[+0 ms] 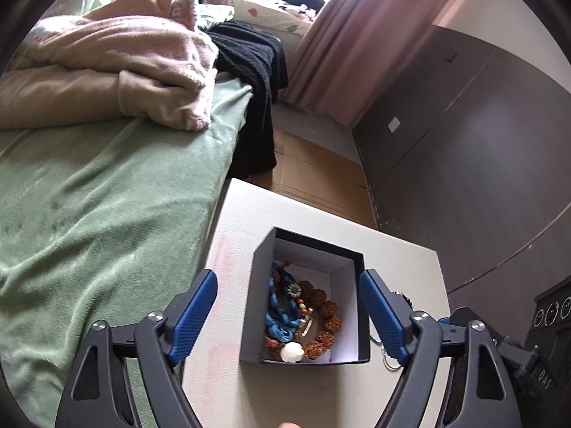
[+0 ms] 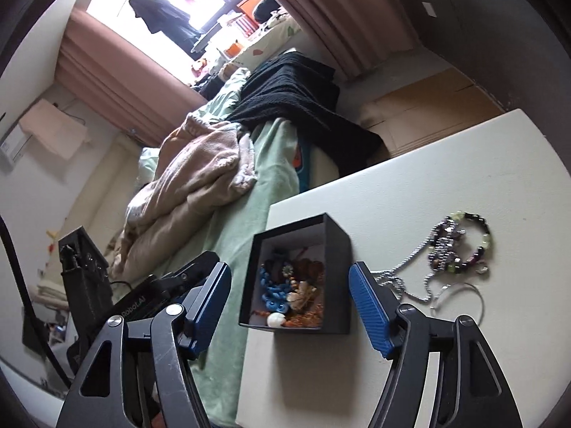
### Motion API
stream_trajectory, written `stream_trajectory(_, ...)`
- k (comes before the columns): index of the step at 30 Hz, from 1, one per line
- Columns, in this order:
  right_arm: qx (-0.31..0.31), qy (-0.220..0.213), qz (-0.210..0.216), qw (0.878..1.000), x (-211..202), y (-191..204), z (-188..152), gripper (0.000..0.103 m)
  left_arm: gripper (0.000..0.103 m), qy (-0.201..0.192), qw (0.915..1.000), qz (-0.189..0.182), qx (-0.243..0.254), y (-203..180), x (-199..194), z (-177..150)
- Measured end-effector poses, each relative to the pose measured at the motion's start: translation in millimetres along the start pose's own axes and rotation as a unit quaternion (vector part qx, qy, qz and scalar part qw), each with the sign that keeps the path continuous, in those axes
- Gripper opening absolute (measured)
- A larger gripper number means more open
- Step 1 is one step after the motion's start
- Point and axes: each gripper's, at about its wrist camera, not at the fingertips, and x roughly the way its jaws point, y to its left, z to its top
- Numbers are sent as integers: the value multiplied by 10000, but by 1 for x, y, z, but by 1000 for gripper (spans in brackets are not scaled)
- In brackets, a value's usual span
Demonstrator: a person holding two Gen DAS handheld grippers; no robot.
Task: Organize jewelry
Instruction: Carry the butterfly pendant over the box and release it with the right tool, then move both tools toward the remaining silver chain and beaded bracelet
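Left hand-held gripper [image 1: 287,315]: hovering over the near end of the bench, blue pads spread wide to either side of the box, gripping nothing.

Right hand-held gripper [image 2: 289,306]: likewise gaping wide and carrying nothing, pads framing the same box from a lower, tilted angle.

Black box [image 1: 307,299]: sitting open-topped on the white bench [image 1: 399,260], close to the edge that is running beside the bed. White lining showing inside.

Contents of the box: a blue knotted cord piece [image 1: 280,315], brown seed beads [image 1: 323,305] and a white bead [image 1: 292,352], all lying in a heap on the floor of the box.

Loose jewelry still waiting on the bench, right of the box and apart from it: a silver chain [image 2: 414,281] trailing toward the right gripper, and beyond it a dark beaded bracelet [image 2: 464,242] with pale green beads, lying tangled with the chain's far end.

Beyond the bench: a bed [image 1: 107,196] under a green cover, with a beige blanket [image 1: 107,67] and a black knitted cloth [image 1: 253,71] bunching on it; pink curtains [image 1: 357,35] hanging at the window.

Step in hand, as judged: part of the jewelry is already boxed and both grippers are pausing between pickups. The next move is calling for the right gripper to swing right, close on the chain or bracelet, and carry it over the box opening; the tangle may be dragging both pieces along together.
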Motion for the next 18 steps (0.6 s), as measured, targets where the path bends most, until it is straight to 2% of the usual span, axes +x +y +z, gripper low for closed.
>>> stream_trajectory(5, 152, -120, -351, 9992, -23, -18, 1, 69, 88, -89, 9997, -83, 194, -20, -1, -8)
stream_trajectory(16, 438, -387, -1166, 9915, -56, -49, 6, 69, 88, -155, 9982, -190, 548, -61, 8, -29)
stream_trajectory(18, 517, -452, -1196, 9904, -63, -55, 8, 69, 88, -177, 9976, -169, 644, -68, 10, -33)
